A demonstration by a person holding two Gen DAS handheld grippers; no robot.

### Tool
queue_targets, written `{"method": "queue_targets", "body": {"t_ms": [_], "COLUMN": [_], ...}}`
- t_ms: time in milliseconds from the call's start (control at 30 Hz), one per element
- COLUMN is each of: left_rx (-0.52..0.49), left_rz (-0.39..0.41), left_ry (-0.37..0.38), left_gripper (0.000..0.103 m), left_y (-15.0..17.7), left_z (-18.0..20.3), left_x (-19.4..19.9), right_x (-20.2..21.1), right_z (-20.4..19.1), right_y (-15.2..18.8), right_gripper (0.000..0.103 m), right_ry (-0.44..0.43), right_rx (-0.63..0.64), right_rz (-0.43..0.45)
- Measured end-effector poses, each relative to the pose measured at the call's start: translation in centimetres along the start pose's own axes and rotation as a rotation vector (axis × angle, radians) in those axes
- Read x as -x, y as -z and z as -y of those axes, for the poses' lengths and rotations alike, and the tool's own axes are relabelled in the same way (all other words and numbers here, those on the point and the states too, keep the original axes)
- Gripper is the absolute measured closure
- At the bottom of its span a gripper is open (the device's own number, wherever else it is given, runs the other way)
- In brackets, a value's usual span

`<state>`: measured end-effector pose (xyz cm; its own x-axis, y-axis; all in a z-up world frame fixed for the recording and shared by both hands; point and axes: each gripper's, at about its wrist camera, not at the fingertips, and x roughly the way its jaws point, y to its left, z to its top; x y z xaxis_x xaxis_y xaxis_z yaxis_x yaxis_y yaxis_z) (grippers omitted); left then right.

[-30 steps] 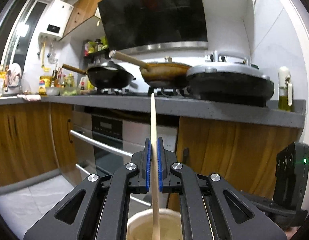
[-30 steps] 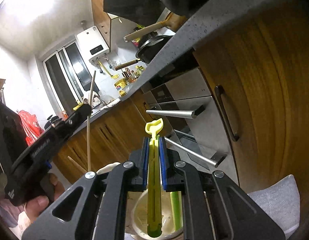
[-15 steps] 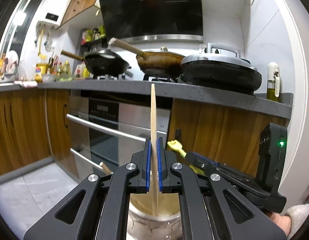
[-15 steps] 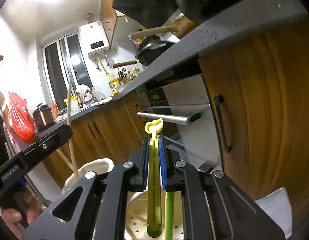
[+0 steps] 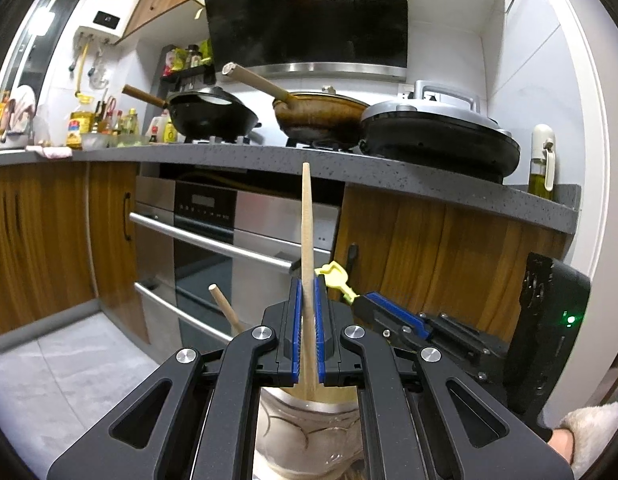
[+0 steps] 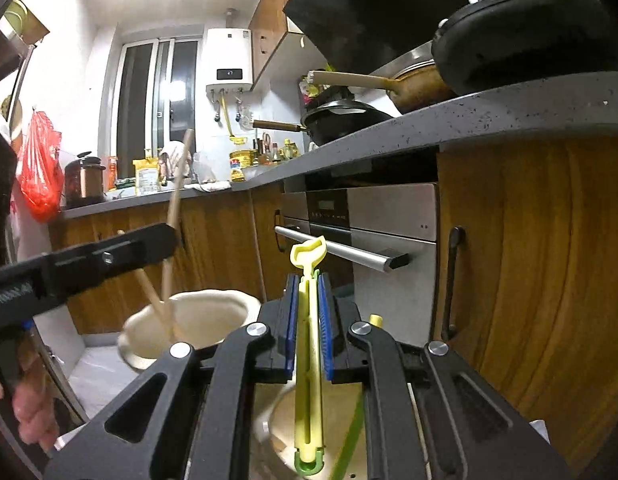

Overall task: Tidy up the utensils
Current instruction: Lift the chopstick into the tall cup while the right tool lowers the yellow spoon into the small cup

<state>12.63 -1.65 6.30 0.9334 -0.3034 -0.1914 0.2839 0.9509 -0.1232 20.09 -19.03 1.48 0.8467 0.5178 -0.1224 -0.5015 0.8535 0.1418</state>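
My left gripper point(image 5: 308, 292) is shut on a wooden chopstick point(image 5: 307, 248), held upright with its lower end inside a cream ceramic holder point(image 5: 309, 432) below the jaws. A second chopstick point(image 5: 225, 308) leans in that holder. My right gripper point(image 6: 308, 284) is shut on a yellow-green plastic utensil point(image 6: 308, 360), its lower end inside another cream holder point(image 6: 285, 432) with a green stick point(image 6: 351, 436) in it. The right wrist view shows the left gripper point(image 6: 165, 240), its chopstick point(image 6: 177, 196) and the first holder point(image 6: 193, 320) to the left. The left wrist view shows the right gripper point(image 5: 359, 300) to the right.
A grey counter point(image 5: 389, 164) with a black wok point(image 5: 213, 116), a brown pan point(image 5: 321, 116) and a lidded griddle point(image 5: 437, 136) runs ahead. A steel oven point(image 5: 229, 236) and wooden cabinet doors point(image 5: 449, 264) stand close below. A white cloth point(image 6: 537, 426) lies at the right.
Both grippers have sunk lower with their utensils. The chopstick and the yellow-green utensil reach deeper into their holders. Both views have tilted toward level.
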Motion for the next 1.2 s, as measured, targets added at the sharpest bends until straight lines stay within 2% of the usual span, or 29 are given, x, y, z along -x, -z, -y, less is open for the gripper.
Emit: {"method": "queue_targets", "body": {"t_ms": [233, 500, 833, 967, 1033, 1200], "left_rx": [-0.002, 0.003, 0.000, -0.003, -0.005, -0.013], "left_rz": [-0.010, -0.022, -0.033, -0.035, -0.040, -0.061], "left_ry": [0.010, 0.013, 0.015, 0.014, 0.016, 0.018], "left_gripper": [0.096, 0.096, 0.096, 0.096, 0.096, 0.096], "left_y": [0.1, 0.2, 0.5, 0.5, 0.5, 0.8], "left_z": [-0.3, -0.5, -0.5, -0.5, -0.5, -0.3], "left_x": [-0.2, -0.3, -0.1, -0.2, -0.2, -0.3], "right_x": [0.1, 2.4, 6.6, 6.5, 5.5, 4.0], "right_z": [0.8, 1.9, 2.3, 2.6, 2.5, 2.8], "right_y": [0.3, -1.0, -1.8, -2.1, -1.9, -0.9], "right_gripper": [0.093, 0.093, 0.093, 0.093, 0.093, 0.093], "right_ry": [0.017, 0.025, 0.032, 0.034, 0.025, 0.066], "right_rx": [0.005, -0.049, -0.071, -0.083, -0.091, -0.085], "right_rz": [-0.034, -0.032, 0.061, 0.091, 0.065, -0.042]}}
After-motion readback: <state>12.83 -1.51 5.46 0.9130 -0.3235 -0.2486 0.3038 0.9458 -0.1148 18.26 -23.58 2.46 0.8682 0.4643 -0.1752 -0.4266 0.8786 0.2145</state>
